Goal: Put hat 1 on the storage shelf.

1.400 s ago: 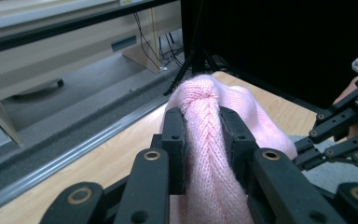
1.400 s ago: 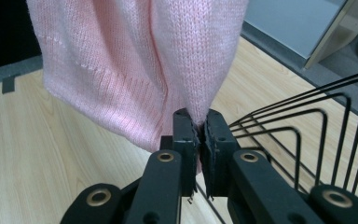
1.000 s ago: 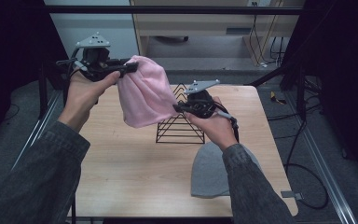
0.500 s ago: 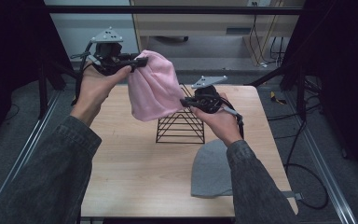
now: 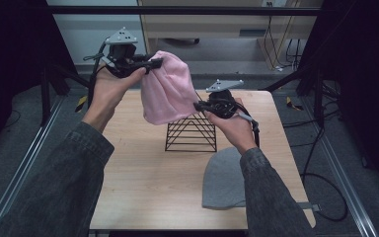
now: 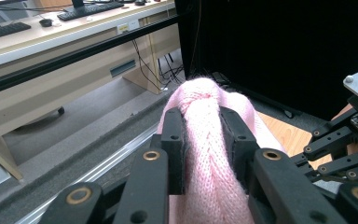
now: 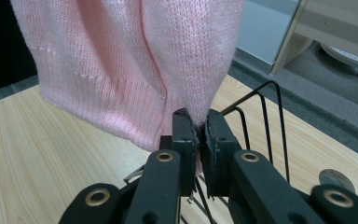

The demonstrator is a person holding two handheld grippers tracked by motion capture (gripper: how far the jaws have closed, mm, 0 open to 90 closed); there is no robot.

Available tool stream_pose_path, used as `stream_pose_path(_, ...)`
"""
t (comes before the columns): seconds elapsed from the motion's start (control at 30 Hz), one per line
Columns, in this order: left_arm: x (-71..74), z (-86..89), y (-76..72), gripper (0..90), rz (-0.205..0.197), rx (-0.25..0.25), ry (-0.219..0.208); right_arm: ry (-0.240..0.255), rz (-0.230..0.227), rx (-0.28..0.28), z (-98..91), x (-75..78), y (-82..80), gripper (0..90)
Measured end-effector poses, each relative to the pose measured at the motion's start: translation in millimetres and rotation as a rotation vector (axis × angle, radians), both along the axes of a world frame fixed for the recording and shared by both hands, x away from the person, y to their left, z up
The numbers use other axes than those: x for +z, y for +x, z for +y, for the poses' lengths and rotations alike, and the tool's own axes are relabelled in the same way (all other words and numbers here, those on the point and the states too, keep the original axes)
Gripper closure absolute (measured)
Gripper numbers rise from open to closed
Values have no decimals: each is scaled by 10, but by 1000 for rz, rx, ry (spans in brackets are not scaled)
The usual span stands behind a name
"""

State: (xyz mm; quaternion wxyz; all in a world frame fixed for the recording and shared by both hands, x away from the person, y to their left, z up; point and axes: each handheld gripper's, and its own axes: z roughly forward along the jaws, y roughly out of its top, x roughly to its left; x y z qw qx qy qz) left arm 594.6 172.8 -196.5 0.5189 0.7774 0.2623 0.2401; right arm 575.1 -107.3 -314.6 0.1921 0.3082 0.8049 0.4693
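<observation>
Pink hat (image 5: 167, 91): soft ribbed knit, pale pink, hanging in loose folds – held in the air above the wire rack (image 5: 191, 133) at the far side of the table (image 5: 143, 177).
Left gripper (image 5: 154, 63): jaws part-way closed on a thick bunched fold at the hat's upper end, pads pressing the knit from both sides.
Right gripper (image 5: 198, 104): jaws nearly together, pinching a thin edge of the hat's lower part, just above the rack.
Grey hat (image 5: 223, 178): lies flat on the table – near edge, right of centre.
</observation>
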Motion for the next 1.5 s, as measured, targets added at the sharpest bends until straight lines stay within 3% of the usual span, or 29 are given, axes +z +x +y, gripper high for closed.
stream_pose_path(0.43, -111, -156, 127, 734, -12, -20, 5, -26, -11, -23, -100, -83, 19, 846)
stream_pose_path(0.73, -270, -330, 205, 734, 0, -42, 2, -18, -1, -49, -254, -265, 30, 848)
stream_pose_path(1.1, -442, -449, 182, 731, 20, -67, 11, -8, 24, -64, -393, -473, -19, 848)
stream_pose_path(1.5, -610, -535, 144, 724, 43, -90, 27, -39, 50, -81, -458, -649, -41, 848)
